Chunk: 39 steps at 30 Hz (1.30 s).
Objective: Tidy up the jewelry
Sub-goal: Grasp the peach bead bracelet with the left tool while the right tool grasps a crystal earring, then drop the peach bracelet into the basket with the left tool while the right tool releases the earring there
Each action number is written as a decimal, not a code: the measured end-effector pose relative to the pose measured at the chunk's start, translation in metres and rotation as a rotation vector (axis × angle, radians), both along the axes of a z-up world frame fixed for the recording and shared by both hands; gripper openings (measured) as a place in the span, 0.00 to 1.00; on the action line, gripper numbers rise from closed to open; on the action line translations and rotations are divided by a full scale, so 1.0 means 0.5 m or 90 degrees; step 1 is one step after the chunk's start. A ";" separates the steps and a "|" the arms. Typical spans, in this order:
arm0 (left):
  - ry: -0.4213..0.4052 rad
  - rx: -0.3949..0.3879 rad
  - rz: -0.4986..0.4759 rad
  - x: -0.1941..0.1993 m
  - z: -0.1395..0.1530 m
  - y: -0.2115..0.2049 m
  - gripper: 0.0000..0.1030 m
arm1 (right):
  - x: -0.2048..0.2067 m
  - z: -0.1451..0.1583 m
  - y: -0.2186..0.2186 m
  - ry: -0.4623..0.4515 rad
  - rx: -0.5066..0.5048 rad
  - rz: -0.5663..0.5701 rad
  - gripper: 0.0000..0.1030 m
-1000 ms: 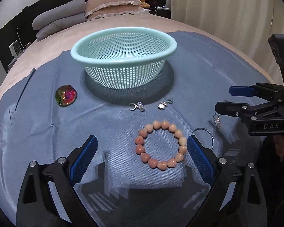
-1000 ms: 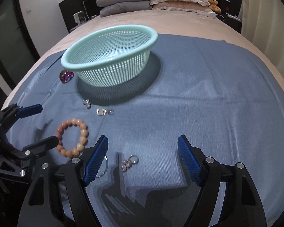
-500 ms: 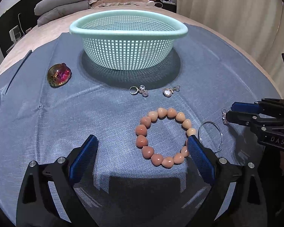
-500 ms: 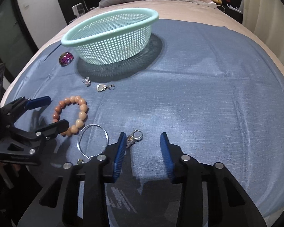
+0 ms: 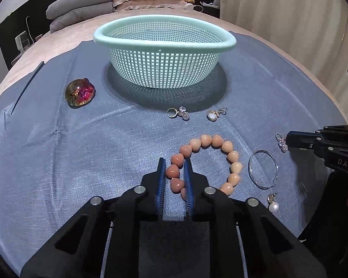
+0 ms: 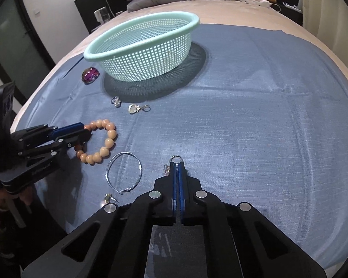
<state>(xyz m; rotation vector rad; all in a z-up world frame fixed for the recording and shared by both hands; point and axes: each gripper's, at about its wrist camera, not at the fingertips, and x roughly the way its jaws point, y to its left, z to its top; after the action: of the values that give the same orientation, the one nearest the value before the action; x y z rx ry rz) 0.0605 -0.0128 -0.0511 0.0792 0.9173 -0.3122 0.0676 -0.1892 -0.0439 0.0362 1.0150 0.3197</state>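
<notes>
A peach bead bracelet [image 5: 229, 156] lies on the blue cloth [image 5: 81, 153] in front of a mint mesh basket [image 5: 164, 44]. My left gripper [image 5: 174, 161] is shut on the beads of the bracelet's left side; it also shows in the right wrist view [image 6: 85, 132]. My right gripper [image 6: 176, 164] is shut on a small crystal earring [image 6: 176, 157], whose ring pokes out past the tips. In the left wrist view that gripper [image 5: 288, 140] sits at the far right with the earring [image 5: 281, 141] at its tips. Nothing shows inside the basket [image 6: 136, 46].
A silver hoop [image 5: 262, 151] and a pearl earring [image 5: 273, 206] lie between the grippers. Two small crystal earrings [image 5: 177, 113] [image 5: 214, 115] sit by the basket's shadow, an iridescent glass piece [image 5: 80, 92] to its left. Pillows [image 5: 81, 11] lie behind, a curtain [image 5: 278, 23] at right.
Both grippers went from wide open to shut: the left on the bracelet's beads, the right on the small earring. Both came a little closer to the cloth.
</notes>
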 end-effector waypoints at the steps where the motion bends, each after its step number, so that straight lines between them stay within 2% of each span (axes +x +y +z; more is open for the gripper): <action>1: 0.000 0.000 -0.001 0.000 0.001 0.000 0.14 | 0.000 0.000 0.000 0.000 0.002 0.002 0.02; 7: 0.010 -0.035 -0.024 -0.001 0.006 -0.002 0.12 | -0.003 0.012 -0.016 -0.008 0.026 -0.005 0.02; 8: 0.011 -0.037 -0.025 -0.001 0.006 -0.002 0.12 | 0.001 0.010 -0.017 -0.005 0.029 -0.008 0.06; 14: 0.012 -0.034 -0.027 0.000 0.006 -0.004 0.12 | 0.002 0.009 -0.006 -0.008 0.028 0.004 0.07; 15: 0.012 -0.034 -0.027 0.000 0.005 -0.003 0.12 | 0.003 0.008 -0.004 -0.007 0.021 0.005 0.10; 16: 0.012 -0.034 -0.027 0.000 0.005 -0.003 0.12 | 0.002 0.008 -0.001 -0.009 0.016 0.005 0.19; 17: 0.012 -0.034 -0.027 0.001 0.005 -0.003 0.12 | 0.001 0.010 0.003 -0.016 0.011 0.006 0.33; 19: 0.012 -0.034 -0.028 0.000 0.005 -0.003 0.12 | -0.003 0.017 0.005 -0.033 0.006 0.004 0.45; 21: 0.011 -0.031 -0.029 0.000 0.005 -0.005 0.12 | 0.002 0.009 0.006 -0.020 -0.001 0.001 0.45; 23: 0.010 -0.030 -0.030 -0.001 0.004 -0.006 0.12 | 0.009 -0.010 0.012 0.002 -0.028 -0.002 0.40; 25: 0.009 -0.031 -0.032 -0.003 0.005 -0.007 0.12 | 0.008 -0.017 0.023 -0.003 -0.066 -0.002 0.30; 27: 0.008 -0.033 -0.034 -0.005 0.007 -0.007 0.12 | 0.006 -0.020 0.028 0.003 -0.067 0.010 0.12; 28: 0.006 -0.033 -0.034 -0.007 0.008 -0.006 0.12 | 0.004 -0.019 0.029 0.001 -0.069 0.011 0.09; 33: -0.016 -0.050 -0.027 -0.012 0.025 0.003 0.12 | 0.006 -0.009 0.008 0.003 -0.021 0.003 0.09; 36: -0.023 -0.082 -0.025 -0.009 0.039 0.019 0.12 | 0.006 -0.002 -0.001 0.000 -0.010 -0.004 0.09; 39: -0.032 -0.088 -0.023 -0.013 0.049 0.026 0.12 | 0.002 0.004 -0.006 -0.004 -0.006 -0.004 0.09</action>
<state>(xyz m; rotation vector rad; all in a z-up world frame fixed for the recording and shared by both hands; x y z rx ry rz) 0.0538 0.0003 -0.0267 -0.0237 0.8423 -0.4045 0.0686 -0.1925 -0.0420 0.0293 1.0094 0.3092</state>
